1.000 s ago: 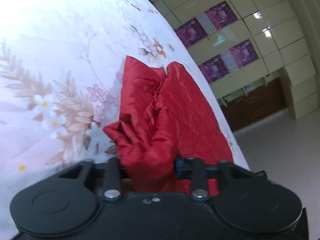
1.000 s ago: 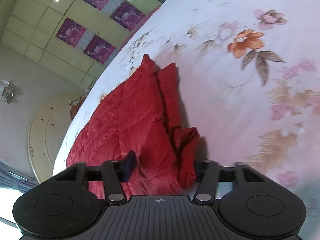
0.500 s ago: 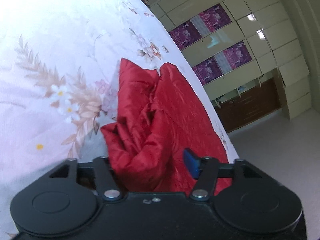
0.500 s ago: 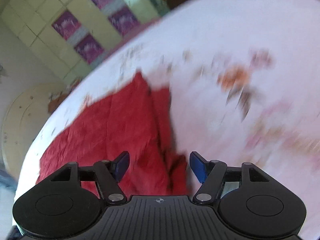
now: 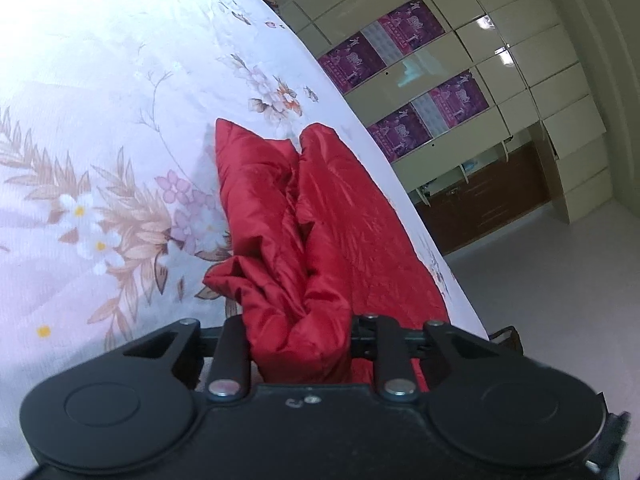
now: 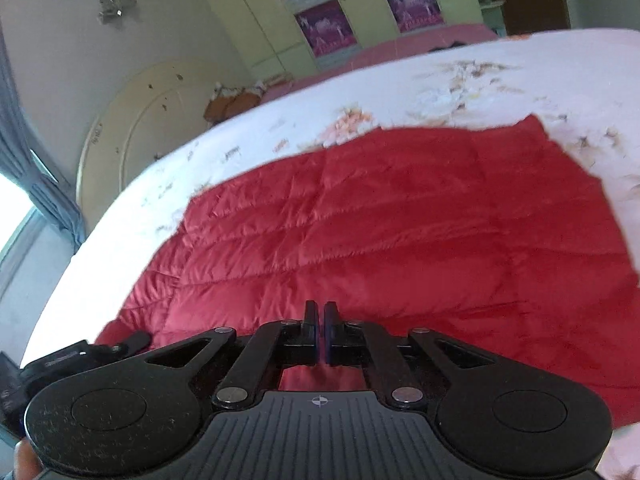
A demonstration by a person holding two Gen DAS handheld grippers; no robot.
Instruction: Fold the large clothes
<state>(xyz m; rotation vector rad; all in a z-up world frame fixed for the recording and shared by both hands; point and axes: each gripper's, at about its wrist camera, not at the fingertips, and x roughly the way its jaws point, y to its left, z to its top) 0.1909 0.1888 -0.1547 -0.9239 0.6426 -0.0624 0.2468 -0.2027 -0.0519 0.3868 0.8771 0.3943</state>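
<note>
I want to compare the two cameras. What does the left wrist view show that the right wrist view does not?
Only the left view: the left claw, jaws closing on a bunched fold of the red garment, and brown cabinets.

Only the right view: the right claw shut with nothing in it, the garment spread flat, a headboard.

Both: the garment, the floral sheet, the wardrobe.

— What's under my grippers?
— A bed covered by a white sheet printed with pink and tan flowers (image 5: 120,184).
— And what do I see lying on it?
— Only a red quilted satin garment (image 6: 400,240), spread flat in my right view and bunched into folds near its edge in my left.
</note>
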